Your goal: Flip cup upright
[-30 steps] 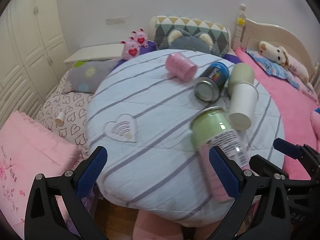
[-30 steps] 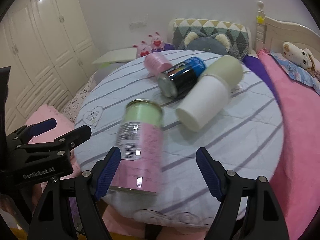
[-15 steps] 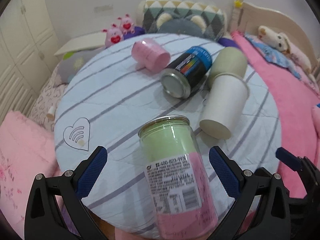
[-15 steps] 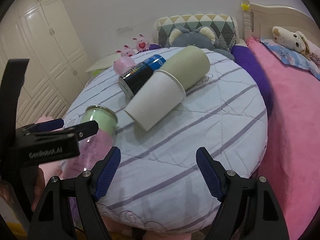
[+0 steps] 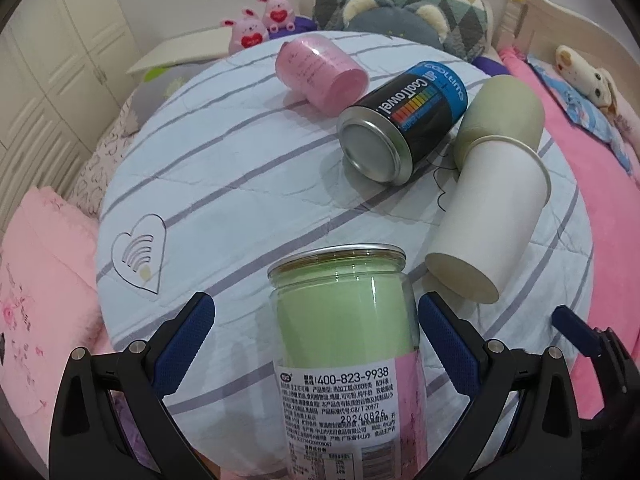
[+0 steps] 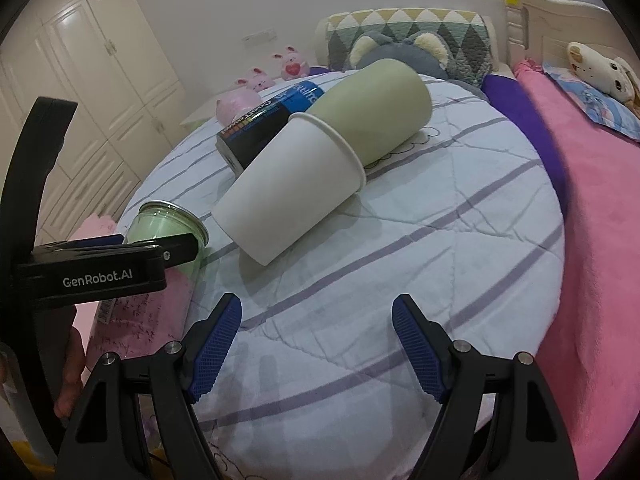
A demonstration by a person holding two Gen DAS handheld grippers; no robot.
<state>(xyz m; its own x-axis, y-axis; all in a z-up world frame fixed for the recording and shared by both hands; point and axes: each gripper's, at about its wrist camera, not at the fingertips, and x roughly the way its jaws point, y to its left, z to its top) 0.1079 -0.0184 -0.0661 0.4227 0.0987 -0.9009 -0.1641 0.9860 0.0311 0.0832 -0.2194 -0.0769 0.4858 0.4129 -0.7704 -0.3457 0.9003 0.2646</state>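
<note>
A clear jar with green and pink filling (image 5: 352, 344) lies on its side on the round striped table (image 5: 224, 184), between the fingers of my left gripper (image 5: 312, 332), which is open around it; the right finger is near its side. The jar also shows in the right wrist view (image 6: 160, 248) behind the left gripper's body. A white paper cup (image 5: 488, 224) lies on its side, its mouth against a green cup (image 5: 504, 112). My right gripper (image 6: 316, 344) is open and empty near the table's front edge, short of the white cup (image 6: 292, 196).
A black and blue can (image 5: 404, 120) and a pink cup (image 5: 320, 68) lie on their sides farther back. Plush toys and pillows (image 5: 400, 12) lie behind the table. A pink bed (image 6: 600, 240) is on the right, white wardrobes (image 6: 80, 100) on the left.
The left gripper has swung so the jar now lies centred between its open fingers and closer. The right gripper has moved right, off the jar, and now faces the white cup.
</note>
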